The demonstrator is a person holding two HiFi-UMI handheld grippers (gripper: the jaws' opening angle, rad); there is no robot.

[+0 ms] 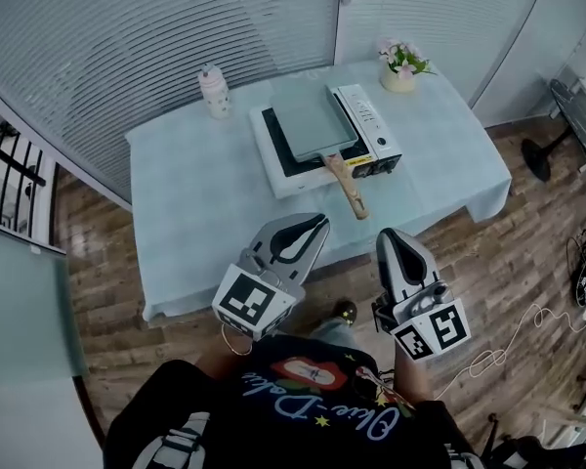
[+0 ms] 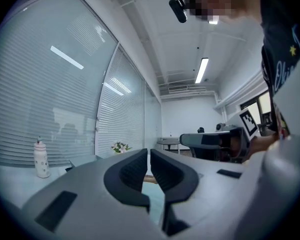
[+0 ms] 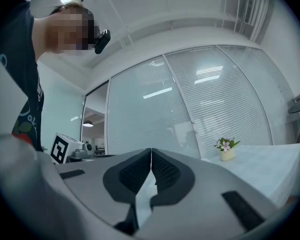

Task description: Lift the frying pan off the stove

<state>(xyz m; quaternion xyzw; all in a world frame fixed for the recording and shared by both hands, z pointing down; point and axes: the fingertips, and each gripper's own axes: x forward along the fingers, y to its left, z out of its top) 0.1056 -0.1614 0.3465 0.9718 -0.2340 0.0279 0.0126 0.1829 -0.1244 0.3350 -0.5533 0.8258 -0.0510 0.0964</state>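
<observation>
A square grey-green frying pan (image 1: 313, 117) with a wooden handle (image 1: 346, 186) sits on a white portable stove (image 1: 371, 125) in the middle of the table (image 1: 186, 203). Its handle points toward the table's near edge. My left gripper (image 1: 317, 225) hangs shut and empty just off that near edge, left of the handle. My right gripper (image 1: 388, 236) is also shut and empty, below and to the right of the handle's end. In the left gripper view my left gripper (image 2: 147, 154) points level over the table, and a sliver of the handle (image 2: 149, 178) shows between its jaws. In the right gripper view my right gripper (image 3: 151, 151) points toward the blinds.
A white bottle (image 1: 215, 92) stands at the table's back left. A small pot of flowers (image 1: 400, 66) stands at the back right. A light blue cloth covers the table. A fan (image 1: 566, 115) stands on the wooden floor at the right, and cables (image 1: 527, 340) lie near it.
</observation>
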